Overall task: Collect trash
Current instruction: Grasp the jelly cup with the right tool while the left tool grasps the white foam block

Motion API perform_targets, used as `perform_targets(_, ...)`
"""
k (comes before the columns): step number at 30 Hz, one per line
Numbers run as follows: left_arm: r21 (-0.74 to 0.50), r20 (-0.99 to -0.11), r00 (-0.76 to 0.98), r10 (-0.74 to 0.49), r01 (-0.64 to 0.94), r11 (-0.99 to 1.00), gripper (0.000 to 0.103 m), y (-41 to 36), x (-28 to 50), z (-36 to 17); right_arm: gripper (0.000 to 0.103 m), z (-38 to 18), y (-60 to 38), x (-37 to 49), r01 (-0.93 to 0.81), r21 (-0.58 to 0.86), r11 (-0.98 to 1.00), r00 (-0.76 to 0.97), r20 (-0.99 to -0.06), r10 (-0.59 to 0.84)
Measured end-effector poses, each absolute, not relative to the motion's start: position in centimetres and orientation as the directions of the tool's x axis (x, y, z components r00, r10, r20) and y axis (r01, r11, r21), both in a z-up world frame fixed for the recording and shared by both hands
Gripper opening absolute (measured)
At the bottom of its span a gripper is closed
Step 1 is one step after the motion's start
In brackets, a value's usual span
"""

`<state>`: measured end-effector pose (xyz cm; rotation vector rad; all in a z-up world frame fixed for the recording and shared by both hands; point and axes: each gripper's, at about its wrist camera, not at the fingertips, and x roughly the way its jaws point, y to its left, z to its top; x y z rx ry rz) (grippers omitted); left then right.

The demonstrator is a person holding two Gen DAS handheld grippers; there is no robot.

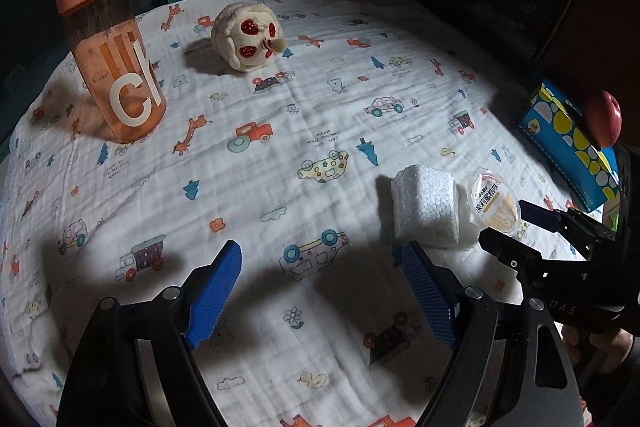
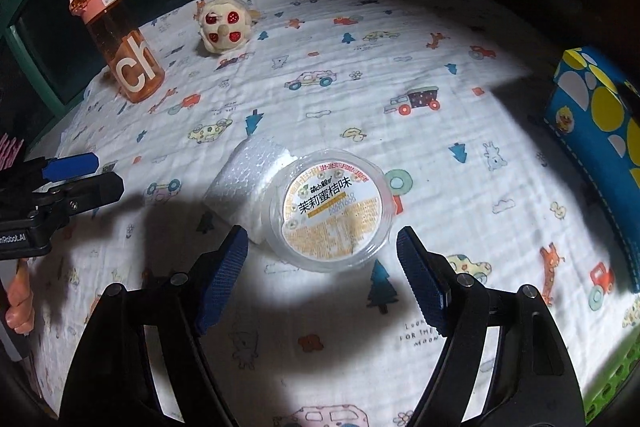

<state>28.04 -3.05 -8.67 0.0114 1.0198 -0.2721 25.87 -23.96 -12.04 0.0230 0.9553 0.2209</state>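
Observation:
A white foam block (image 1: 426, 205) (image 2: 244, 179) lies on the printed cloth, touching a clear plastic jelly cup (image 1: 494, 203) (image 2: 330, 211) with an orange-and-white lid. My right gripper (image 2: 323, 243) is open just short of the cup, one blue pad on each side of its near rim and neither touching it. In the left wrist view, the right gripper (image 1: 508, 227) reaches in from the right edge beside the cup. My left gripper (image 1: 323, 255) is open over bare cloth, left of the foam block, with nothing between its fingers. It also shows as the left gripper (image 2: 96, 175) at the left edge.
An orange water bottle (image 1: 108, 55) (image 2: 120, 43) stands at the far left. A cream plush toy (image 1: 248, 35) (image 2: 224, 25) sits at the back. A blue box with yellow dots (image 1: 568, 139) (image 2: 596, 131) lies at the right edge, with a red round fruit (image 1: 604, 117) by it.

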Motion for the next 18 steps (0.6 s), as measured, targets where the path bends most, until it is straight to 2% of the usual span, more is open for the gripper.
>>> perform_targets(10,-0.128,-0.846,0.477,-0.238,0.250,0.960,0.080,-4.0,28.8,-9.4,0.065,-12.6,-23.5,27.4,-0.186,0.106,0.977,0.549,-0.813,0.193)
perform_targets(18,-0.138,-0.845,0.465,-0.263,0.286,0.948,0.080,-6.1,29.2,-9.6,0.065,-11.8,-24.8,25.8,-0.165,0.109,0.980,0.567,-0.803,0.184)
